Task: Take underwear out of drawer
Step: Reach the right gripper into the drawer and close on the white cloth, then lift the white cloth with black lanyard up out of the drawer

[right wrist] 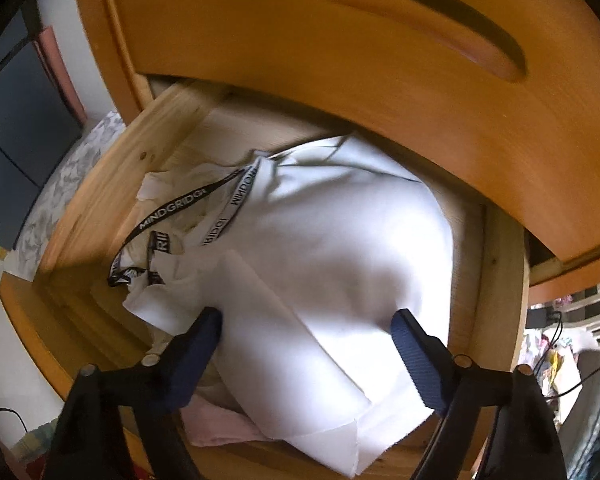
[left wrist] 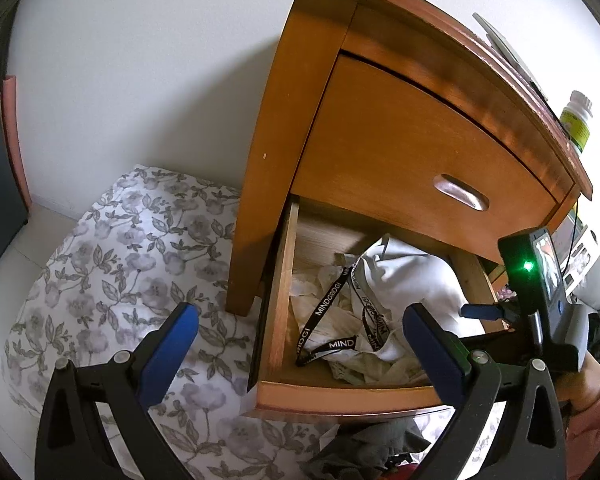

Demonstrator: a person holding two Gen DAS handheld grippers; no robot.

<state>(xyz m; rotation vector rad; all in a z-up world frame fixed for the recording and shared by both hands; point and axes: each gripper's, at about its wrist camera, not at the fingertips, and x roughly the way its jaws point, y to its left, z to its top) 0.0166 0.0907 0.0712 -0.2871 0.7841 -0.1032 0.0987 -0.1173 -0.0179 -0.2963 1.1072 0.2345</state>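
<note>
Nightstand [left wrist: 380,128] of orange wood against a white wall, bottom drawer [left wrist: 340,394] pulled out over floral bedding [left wrist: 112,264]. White underwear [right wrist: 320,248] fills the drawer's right side, black logo waistbands toward its left wall. Right gripper [right wrist: 306,334] straddles the white fabric, jaws spread, not pinching. Left gripper [left wrist: 300,340] hovers released at the drawer's front-left corner.

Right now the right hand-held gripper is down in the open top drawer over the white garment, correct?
Not the top drawer. The left wrist view shows the upper drawer shut; the lower drawer is the open one. The right hand-held gripper is down in it over the white garment.
</note>
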